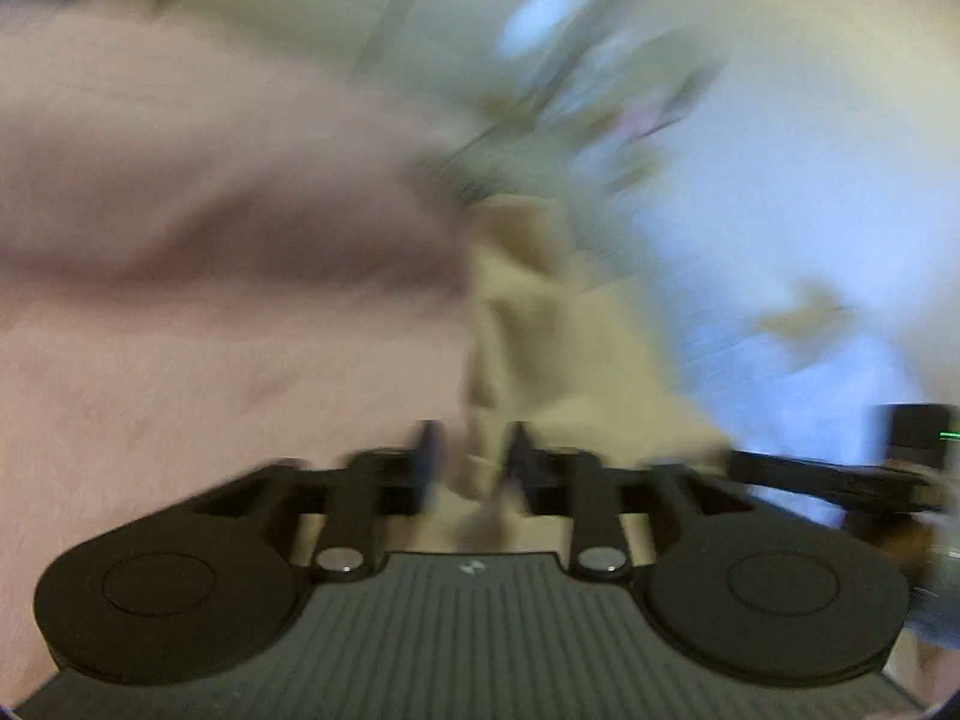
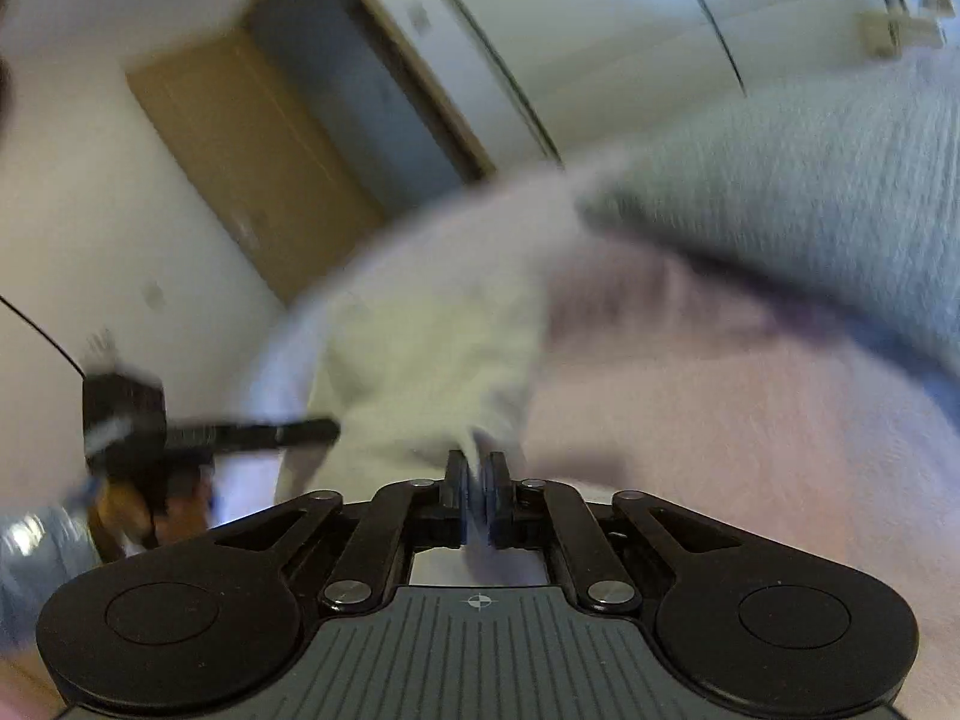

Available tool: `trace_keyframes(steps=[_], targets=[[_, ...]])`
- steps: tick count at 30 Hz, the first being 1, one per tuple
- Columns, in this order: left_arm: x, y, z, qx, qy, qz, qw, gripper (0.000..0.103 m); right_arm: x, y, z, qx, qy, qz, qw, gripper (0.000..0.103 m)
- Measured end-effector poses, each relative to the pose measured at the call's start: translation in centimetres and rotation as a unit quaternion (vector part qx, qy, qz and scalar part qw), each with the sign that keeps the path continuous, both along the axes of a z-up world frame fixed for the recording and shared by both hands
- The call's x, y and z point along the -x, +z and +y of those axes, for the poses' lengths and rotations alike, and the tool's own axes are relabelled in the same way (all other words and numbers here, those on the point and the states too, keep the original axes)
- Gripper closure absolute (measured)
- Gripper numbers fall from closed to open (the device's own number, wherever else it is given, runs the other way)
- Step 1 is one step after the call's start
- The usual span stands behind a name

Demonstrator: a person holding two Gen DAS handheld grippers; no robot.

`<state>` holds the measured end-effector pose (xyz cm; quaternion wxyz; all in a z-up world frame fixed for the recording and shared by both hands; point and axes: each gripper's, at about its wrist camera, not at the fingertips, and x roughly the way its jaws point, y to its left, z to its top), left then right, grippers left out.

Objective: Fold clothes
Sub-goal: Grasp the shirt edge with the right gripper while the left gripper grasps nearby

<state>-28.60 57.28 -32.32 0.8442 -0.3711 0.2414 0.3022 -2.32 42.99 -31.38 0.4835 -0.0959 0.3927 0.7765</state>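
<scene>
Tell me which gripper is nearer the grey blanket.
Right. The right gripper pinches the pale garment just below the grey blanket. The left gripper grips the same garment further off; its view shows no grey blanket.

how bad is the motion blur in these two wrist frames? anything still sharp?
Left wrist view: heavy smear across the pink bedding, beige garment and background; only the left tool body is fairly crisp. Right wrist view: similar streaking on the pale garment and grey blanket; the right tool stays sharp. Both show fisheye bending.
</scene>
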Motion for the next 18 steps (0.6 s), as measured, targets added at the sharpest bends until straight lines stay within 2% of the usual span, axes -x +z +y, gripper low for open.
trace_keyframes(steps=[1, 2, 3, 5, 7, 10, 14, 17, 18], targets=[[0.1, -0.6, 0.3, 0.010, 0.008, 0.004, 0.9999, 0.068, 0.0, -1.5, 1.0, 0.048, -0.014, -0.031, 0.998, 0.083], [0.2, -1.2, 0.7, 0.021, 0.015, 0.008, 0.9996, 0.068, 0.0, -3.1, 2.0, 0.096, -0.029, -0.062, 0.993, 0.066], [0.3, -1.8, 1.0, 0.031, 0.023, 0.011, 0.9992, 0.067, -0.2, -4.5, 3.2, 0.136, -0.045, -0.074, 0.987, 0.064], [0.5, -2.9, 1.6, 0.051, 0.038, 0.019, 0.9978, 0.067, -1.2, -6.3, 4.6, 0.158, -0.075, -0.035, 0.984, 0.064], [0.7, -4.1, 2.3, 0.072, 0.053, 0.026, 0.9957, 0.065, -2.4, -7.1, 6.0, 0.160, -0.077, 0.031, 0.984, 0.061], [0.7, -5.6, 3.3, 0.096, 0.069, 0.035, 0.9924, 0.065, -2.8, -7.9, 9.0, 0.162, -0.089, 0.066, 0.981, 0.060], [-1.7, -5.8, 4.8, 0.086, 0.045, 0.027, 0.9949, 0.065, -2.4, -9.7, 13.0, 0.178, -0.081, 0.111, 0.974, 0.060], [-3.5, -5.9, 6.0, 0.078, 0.028, 0.021, 0.9964, 0.069, -1.4, -11.5, 15.5, 0.203, -0.075, 0.116, 0.969, 0.061], [-4.1, -6.0, 6.3, 0.075, 0.022, 0.019, 0.9967, 0.082, -1.1, -11.4, 15.9, 0.195, -0.068, 0.109, 0.972, 0.084]])
